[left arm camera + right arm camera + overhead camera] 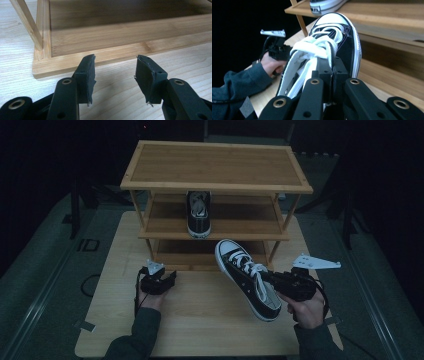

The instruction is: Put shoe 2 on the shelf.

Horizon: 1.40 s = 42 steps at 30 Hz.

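Black canvas with a white toe cap, one sneaker (pixel 198 214) already sits on the middle shelf of the bamboo shoe rack (pixel 216 184), so we judge the job half done, with its mate still to be shelved. Our right gripper (pixel 274 279) has its jaws clamped on the side wall of the second sneaker (pixel 247 277), carried above the counter (pixel 200 320) with its toe toward the rack. Our left gripper (pixel 115 77) holds nothing, jaws wide apart just short of the rack's bottom shelf.

Looks like a recording lab or studio, not a home: dark blacked-out surroundings, black stand legs (pixel 75 205) around the setup, pale wooden worktop (pixel 210 320) on a grey floor, tape markers (pixel 86 325) at its corners, bamboo shoe rack (pixel 215 167) staged as a prop.
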Tool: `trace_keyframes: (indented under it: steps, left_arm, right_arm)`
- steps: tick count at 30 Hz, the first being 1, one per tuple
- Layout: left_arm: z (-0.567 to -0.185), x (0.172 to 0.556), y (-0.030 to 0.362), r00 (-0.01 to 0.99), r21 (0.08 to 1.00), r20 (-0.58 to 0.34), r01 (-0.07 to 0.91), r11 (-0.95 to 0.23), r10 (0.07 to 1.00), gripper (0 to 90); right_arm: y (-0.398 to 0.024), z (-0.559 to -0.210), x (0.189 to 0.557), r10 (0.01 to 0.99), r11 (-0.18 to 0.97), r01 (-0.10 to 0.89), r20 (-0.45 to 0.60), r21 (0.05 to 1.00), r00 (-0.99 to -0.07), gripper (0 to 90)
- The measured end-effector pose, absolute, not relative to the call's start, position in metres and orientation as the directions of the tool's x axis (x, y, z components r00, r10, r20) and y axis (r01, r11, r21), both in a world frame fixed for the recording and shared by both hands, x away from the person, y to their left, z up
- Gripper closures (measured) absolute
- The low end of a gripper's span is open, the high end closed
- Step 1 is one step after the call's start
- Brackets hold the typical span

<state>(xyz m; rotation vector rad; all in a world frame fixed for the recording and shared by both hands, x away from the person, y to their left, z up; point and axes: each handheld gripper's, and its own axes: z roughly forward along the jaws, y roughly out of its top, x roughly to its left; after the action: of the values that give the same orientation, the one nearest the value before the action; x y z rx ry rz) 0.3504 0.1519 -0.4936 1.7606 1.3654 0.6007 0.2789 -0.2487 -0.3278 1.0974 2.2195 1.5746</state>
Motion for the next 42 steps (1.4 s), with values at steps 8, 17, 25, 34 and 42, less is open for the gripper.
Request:
trace_keyframes:
  steps: [8, 17, 25, 34, 42]
  left_arm:
    - [-0.493, 0.35, 0.152, 0.302, 0.823, -0.105, 0.561, -0.087, 0.948, 50.7]
    - [-0.493, 0.351, 0.153, 0.301, 0.821, -0.107, 0.564, -0.086, 0.948, 50.7]
    - [-0.493, 0.351, 0.153, 0.301, 0.821, -0.106, 0.565, -0.088, 0.948, 50.7]
    - [-0.494, 0.351, 0.153, 0.303, 0.82, -0.105, 0.566, -0.09, 0.947, 50.7]
    - [-0.494, 0.352, 0.152, 0.306, 0.819, -0.104, 0.566, -0.093, 0.946, 50.7]
  right_arm:
    - [-0.244, -0.313, 0.284, 0.662, 0.128, 0.425, 0.242, 0.896, -0.71, 88.5]
    - [-0.238, -0.303, 0.3, 0.682, 0.091, 0.42, 0.251, 0.903, -0.687, 88.5]
    - [-0.233, -0.295, 0.317, 0.726, 0.074, 0.42, 0.24, 0.905, -0.645, 88.4]
    - [-0.224, -0.29, 0.337, 0.772, 0.051, 0.413, 0.226, 0.91, -0.594, 88.4]
    - [-0.212, -0.286, 0.36, 0.811, 0.009, 0.414, 0.236, 0.91, -0.536, 88.3]
